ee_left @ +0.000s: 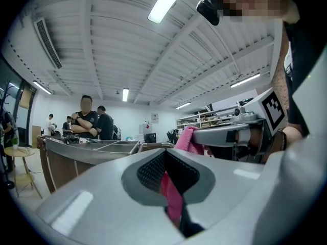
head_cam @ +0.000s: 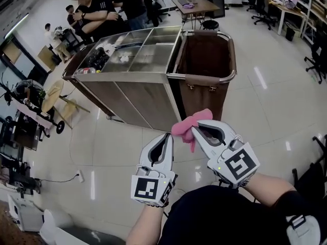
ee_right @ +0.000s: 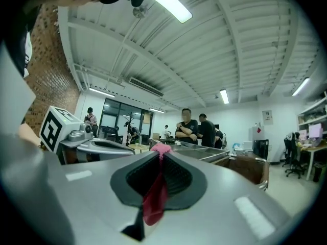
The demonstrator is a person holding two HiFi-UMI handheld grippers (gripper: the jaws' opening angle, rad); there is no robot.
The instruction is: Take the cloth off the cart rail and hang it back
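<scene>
My right gripper [head_cam: 195, 127] is shut on a pink cloth [head_cam: 185, 126], which bunches at its tips and hangs down a little in mid-air. In the right gripper view a strip of the pink cloth [ee_right: 155, 198] is pinched between the jaws. My left gripper [head_cam: 166, 136] sits just left of the cloth, jaws together; in its own view a strip of the cloth [ee_left: 172, 198] shows between its jaws, and the rest of the cloth [ee_left: 186, 139] bunches at the right gripper. The cart [head_cam: 138, 88] with its metal rail [head_cam: 204, 78] stands just ahead.
The cart has a steel top with open trays [head_cam: 145, 50] and a brown bag [head_cam: 204, 60] on its right end. Several people [head_cam: 94, 9] stand behind it. Desks and chairs [head_cam: 191, 4] sit farther back, equipment [head_cam: 25, 111] at left.
</scene>
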